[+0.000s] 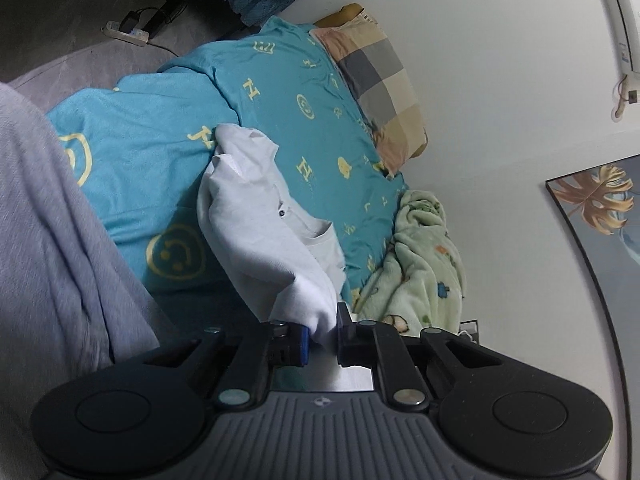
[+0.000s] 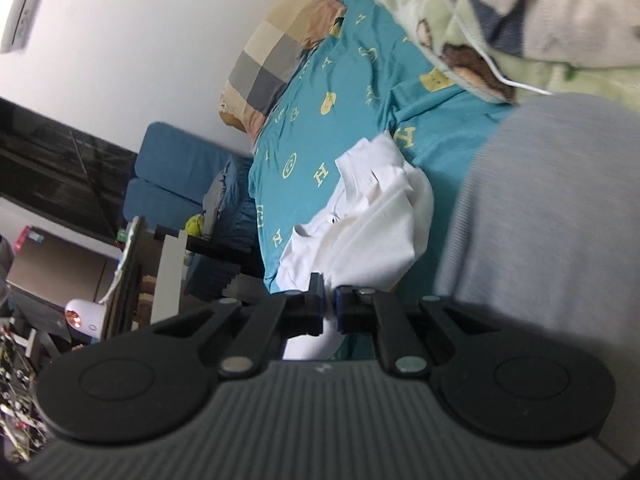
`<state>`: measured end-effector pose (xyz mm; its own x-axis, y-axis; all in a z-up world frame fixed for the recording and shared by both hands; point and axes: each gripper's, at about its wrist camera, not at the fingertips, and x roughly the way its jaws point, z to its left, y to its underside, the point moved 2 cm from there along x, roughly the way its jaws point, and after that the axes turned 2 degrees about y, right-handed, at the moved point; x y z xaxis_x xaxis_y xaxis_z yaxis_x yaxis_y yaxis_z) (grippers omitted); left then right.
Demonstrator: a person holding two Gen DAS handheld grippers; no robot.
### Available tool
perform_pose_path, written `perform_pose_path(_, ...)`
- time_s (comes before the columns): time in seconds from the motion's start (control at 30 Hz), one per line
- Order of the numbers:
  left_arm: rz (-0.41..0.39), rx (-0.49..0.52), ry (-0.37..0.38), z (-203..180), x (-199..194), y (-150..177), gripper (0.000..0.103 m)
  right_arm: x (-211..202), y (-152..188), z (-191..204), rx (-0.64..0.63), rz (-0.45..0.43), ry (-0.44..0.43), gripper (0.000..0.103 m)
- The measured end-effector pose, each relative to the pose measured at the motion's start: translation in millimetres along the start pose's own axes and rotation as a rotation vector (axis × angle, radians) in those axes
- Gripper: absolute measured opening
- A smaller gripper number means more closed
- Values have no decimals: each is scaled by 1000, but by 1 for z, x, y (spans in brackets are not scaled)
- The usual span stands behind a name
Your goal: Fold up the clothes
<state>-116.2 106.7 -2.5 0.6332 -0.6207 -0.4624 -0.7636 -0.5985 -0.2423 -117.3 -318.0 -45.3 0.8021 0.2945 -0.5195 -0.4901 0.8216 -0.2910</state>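
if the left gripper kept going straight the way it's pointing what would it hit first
The white shirt already pinched in the left gripper; beyond it, probably the teal bedsheet, though depth is unclear.

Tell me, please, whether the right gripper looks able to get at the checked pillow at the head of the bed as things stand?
Probably not: the right gripper is shut on the white cotton shirt, and the checked pillow lies well beyond it.

Framed picture (image 1: 596, 204) cut by right edge, shelf clutter (image 2: 16, 360) blurred, unreadable
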Motion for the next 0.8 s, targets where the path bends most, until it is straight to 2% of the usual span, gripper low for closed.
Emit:
perform_pose_path(0.2,-13,-36,11,-4,4,-2,13,-5,-5,1,40,7,-13,9)
perform_pose_path(0.4,-14,-63,-11,-12,37,-31,13,29,-28,18,37,18,5,9)
perform_pose_path(0.53,-14,-74,-33,-13,76,-63,13,70,-55,26,44,29,32,9)
perform_pose_path(0.8,-5,-55,-95,-12,182,-133,15,177,-109,29,72,48,102,9)
